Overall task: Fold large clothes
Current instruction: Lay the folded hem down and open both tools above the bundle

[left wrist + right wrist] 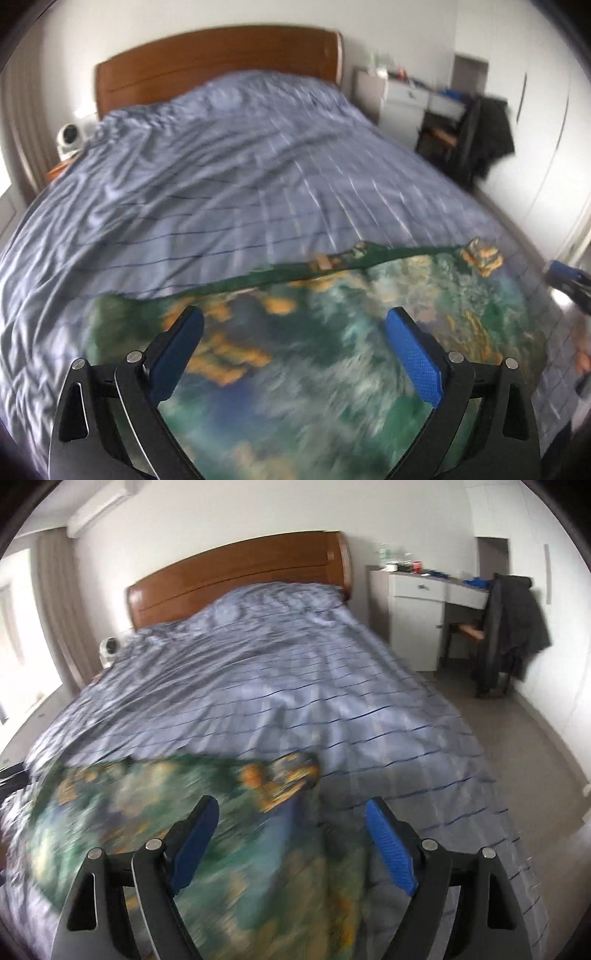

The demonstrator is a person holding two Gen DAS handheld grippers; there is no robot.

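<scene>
On the bed (pixel 221 166), both grippers tilt down, jaws spread wide, over the garment (pixel 314 332).

Soft daylight, both views smeared.
Window (pixel 14 627) glows left; patterned garment (pixel 314 350) blurs, edges bow into dark corners.

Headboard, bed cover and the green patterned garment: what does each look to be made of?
Headboard: wood, by the reddish-brown colour, with a glossy finish that catches highlights. Bed cover: thin woven fabric, probably cotton, matte, full of fine creases. Green patterned garment: soft, light printed cloth lying flat; blur hides its weave, so the fibre is uncertain.
</scene>
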